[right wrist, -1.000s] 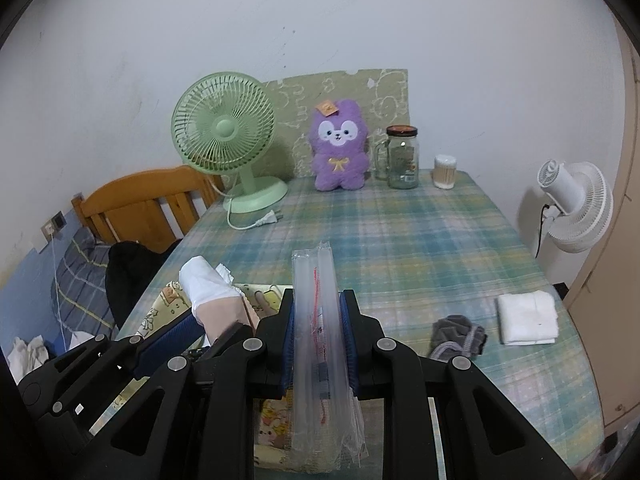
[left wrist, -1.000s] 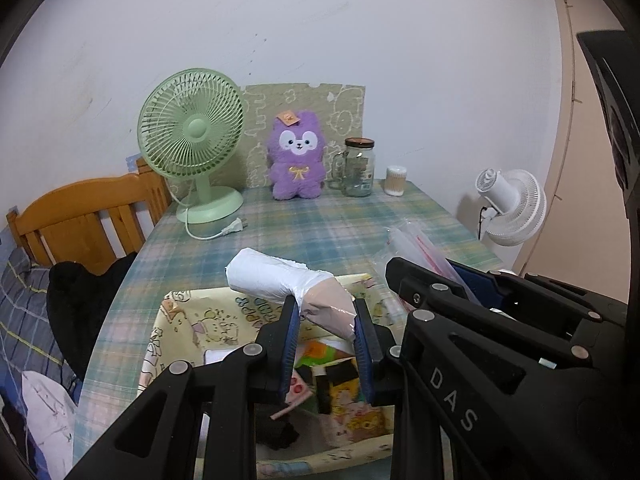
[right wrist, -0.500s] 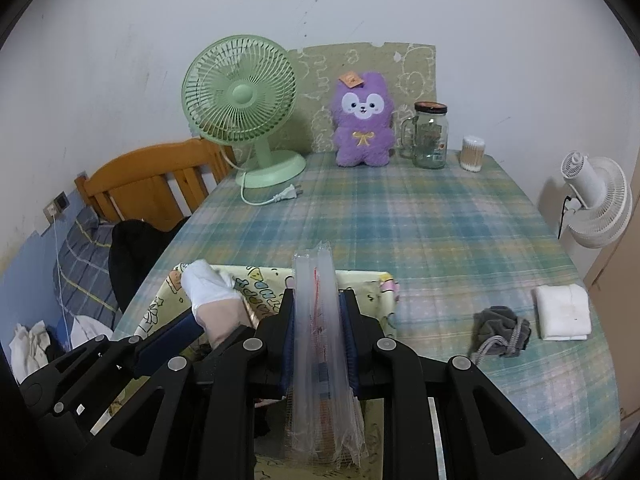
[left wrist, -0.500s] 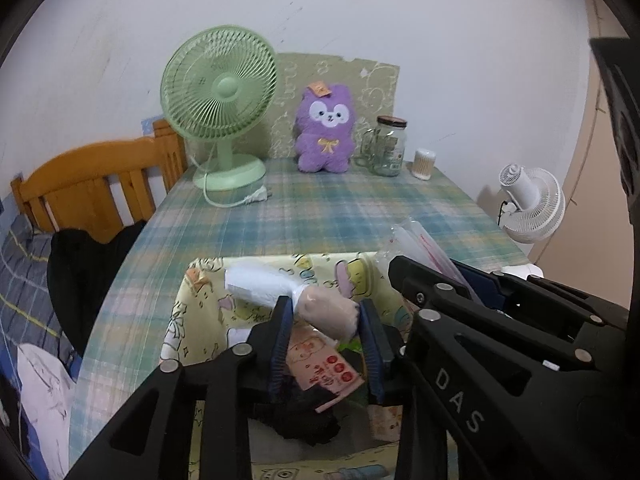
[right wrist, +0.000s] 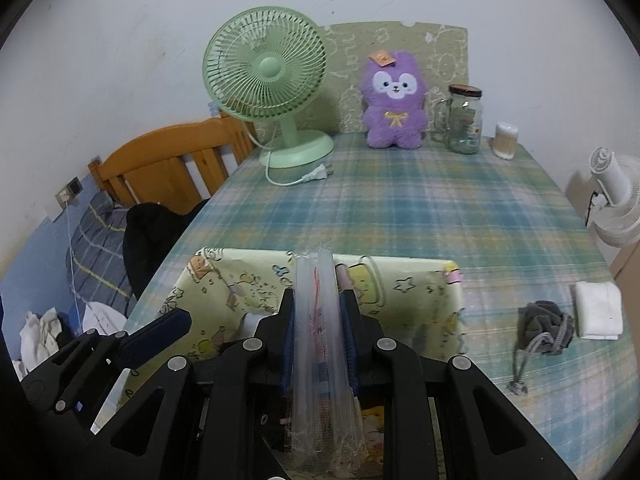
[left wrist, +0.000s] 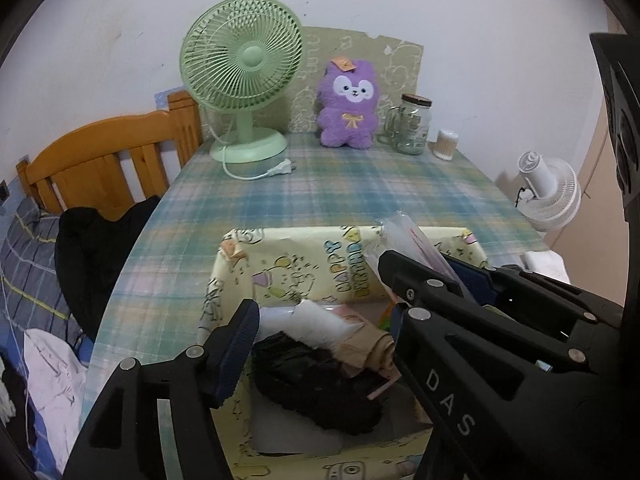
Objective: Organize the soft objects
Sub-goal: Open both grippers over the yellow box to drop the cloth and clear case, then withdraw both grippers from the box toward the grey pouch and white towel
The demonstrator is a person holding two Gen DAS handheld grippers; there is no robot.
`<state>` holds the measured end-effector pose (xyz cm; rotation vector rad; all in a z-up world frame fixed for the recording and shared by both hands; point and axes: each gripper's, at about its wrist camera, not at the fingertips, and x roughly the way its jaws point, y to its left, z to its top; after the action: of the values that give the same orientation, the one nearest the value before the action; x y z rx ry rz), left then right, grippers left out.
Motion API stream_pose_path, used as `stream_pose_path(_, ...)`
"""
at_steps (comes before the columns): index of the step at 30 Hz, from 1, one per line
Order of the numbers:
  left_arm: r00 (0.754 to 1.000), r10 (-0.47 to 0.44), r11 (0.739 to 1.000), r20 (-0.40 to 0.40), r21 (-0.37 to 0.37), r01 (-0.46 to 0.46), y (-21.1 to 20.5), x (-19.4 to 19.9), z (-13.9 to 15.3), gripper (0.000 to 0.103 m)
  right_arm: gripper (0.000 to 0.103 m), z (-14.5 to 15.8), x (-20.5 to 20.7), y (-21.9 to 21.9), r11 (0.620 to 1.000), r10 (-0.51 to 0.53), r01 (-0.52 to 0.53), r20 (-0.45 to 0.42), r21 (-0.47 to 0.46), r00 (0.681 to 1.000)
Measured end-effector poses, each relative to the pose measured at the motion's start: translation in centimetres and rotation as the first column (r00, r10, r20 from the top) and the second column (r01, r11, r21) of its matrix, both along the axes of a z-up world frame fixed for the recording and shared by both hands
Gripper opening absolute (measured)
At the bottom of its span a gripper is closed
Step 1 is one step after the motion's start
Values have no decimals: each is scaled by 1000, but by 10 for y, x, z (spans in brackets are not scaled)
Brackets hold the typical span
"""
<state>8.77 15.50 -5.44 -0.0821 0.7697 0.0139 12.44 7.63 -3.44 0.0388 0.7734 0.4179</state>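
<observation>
Your left gripper (left wrist: 320, 332) has just been opening and its jaws now stand spread, the rolled white-and-beige cloth (left wrist: 340, 332) lying free between them inside the yellow box (left wrist: 304, 264), long axis crosswise; your right gripper (right wrist: 318, 332) pinches the clear plastic bag (right wrist: 318, 320) upright above that box.

A box (left wrist: 280, 268) sits at the near edge of the tabletop (right wrist: 400, 208), with a rolled sock (left wrist: 320, 324) lying inside on a dark cloth (left wrist: 320, 384). At the far edge stand, left to right, a fan (right wrist: 272, 80), a plush toy (right wrist: 394, 100) and a jar (right wrist: 464, 120). Right of the box lie a pouch (right wrist: 540, 320) and a folded towel (right wrist: 598, 316).
</observation>
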Motion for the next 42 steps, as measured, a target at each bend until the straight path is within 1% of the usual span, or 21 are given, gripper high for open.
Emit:
stream_pose_path(4,1000,9,1000,-13,-7,-9,5,0,-4,71,26,-4,-1,3,1000,-5,5,-8,-1,1000)
stream_pose_path(7,1000,14,1000,-21,-11,-14,6,0,-7,71,33,-6,-2,6,1000,0,0,-14,-7,1000)
stream_pose_path(9,999,18,1000,-28,-13,-18,7,-1,-8,71,48,-9,-2,7,1000,3,-3,-23,-7,1000)
stream_pose_path(11,999,20,1000,-26,-16,-20,7,-2,-8,71,58,-9,-3,6,1000,-1,1,-18,-1,1000)
stream_pose_path(13,1000,19,1000,-22,-21,-20,6,-3,-7,71,64,-7,-5,5,1000,-7,7,-7,4,1000)
stream_pose_path(15,1000,19,1000,-17,-18,-20,5,-4,-5,73,73,-5,-7,3,1000,-17,17,4,-1,1000)
stream_pose_path(18,1000,10,1000,-8,-23,-10,0,-5,-3,75,81,0,-10,-2,999,-35,35,27,-12,999)
stream_pose_path(26,1000,-6,1000,27,-23,6,-14,-10,5,78,87,10,-18,-21,997,-64,66,63,-27,996)
stream_pose_path(34,997,-6,1000,71,0,6,-30,-18,17,83,87,21,-27,-38,997,-73,75,90,-21,993)
stream_pose_path(42,995,-13,1000,97,21,11,-47,-22,28,87,87,34,-35,-57,996,-87,90,117,-24,989)
